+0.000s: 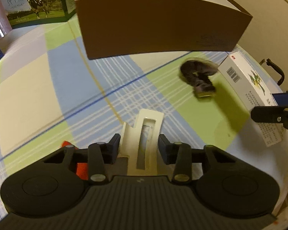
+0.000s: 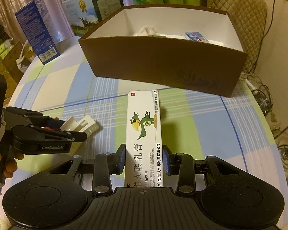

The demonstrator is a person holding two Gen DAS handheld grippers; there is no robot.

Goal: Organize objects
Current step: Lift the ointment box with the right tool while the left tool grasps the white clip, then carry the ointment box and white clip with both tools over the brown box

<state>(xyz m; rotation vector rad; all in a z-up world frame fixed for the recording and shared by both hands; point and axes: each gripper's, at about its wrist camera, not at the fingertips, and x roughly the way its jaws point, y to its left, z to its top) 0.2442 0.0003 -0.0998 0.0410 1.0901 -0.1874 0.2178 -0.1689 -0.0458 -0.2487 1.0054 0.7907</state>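
Left gripper [image 1: 139,145] clenched on white plastic tray [image 1: 144,132]; right gripper [image 2: 143,158] grasping ointment box [image 2: 144,134]. Both approx. level w/ tablecloth [image 1: 48,76], brown box [image 2: 163,63] ahead.

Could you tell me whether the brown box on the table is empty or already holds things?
Not empty. The right wrist view looks over the brown box's rim: a blue packet and a whitish bundle lie inside.
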